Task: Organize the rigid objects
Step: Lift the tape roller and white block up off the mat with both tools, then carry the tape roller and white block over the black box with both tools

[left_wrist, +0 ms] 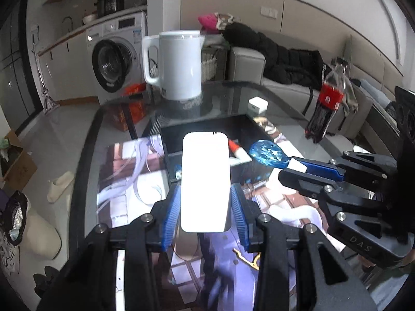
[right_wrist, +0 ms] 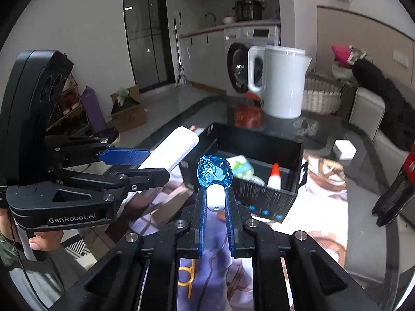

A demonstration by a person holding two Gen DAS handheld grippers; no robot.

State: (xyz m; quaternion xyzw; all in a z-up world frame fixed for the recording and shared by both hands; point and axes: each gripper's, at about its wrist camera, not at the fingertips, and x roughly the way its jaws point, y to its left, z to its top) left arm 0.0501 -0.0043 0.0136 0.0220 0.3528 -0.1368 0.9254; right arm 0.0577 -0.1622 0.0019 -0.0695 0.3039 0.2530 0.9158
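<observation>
My left gripper [left_wrist: 205, 194] is shut on a flat white rounded slab [left_wrist: 205, 181] and holds it in the air just short of the open black box [left_wrist: 207, 127]. It shows from the side in the right wrist view [right_wrist: 171, 153]. My right gripper [right_wrist: 216, 197] is shut on the white handle of a blue crystal-headed light stick [right_wrist: 214, 171], held above the box's near wall [right_wrist: 259, 194]. The stick also shows in the left wrist view [left_wrist: 269, 153]. Inside the box lie a glue bottle [right_wrist: 274, 177] and a crumpled green-white item [right_wrist: 241, 167].
A white kettle [left_wrist: 179, 64] stands on the glass table [left_wrist: 233, 90] behind the box. A cola bottle [left_wrist: 325, 101] stands at the right. A small white charger box [left_wrist: 257, 105] lies beyond the black box. A printed mat [left_wrist: 129, 171] covers the near table.
</observation>
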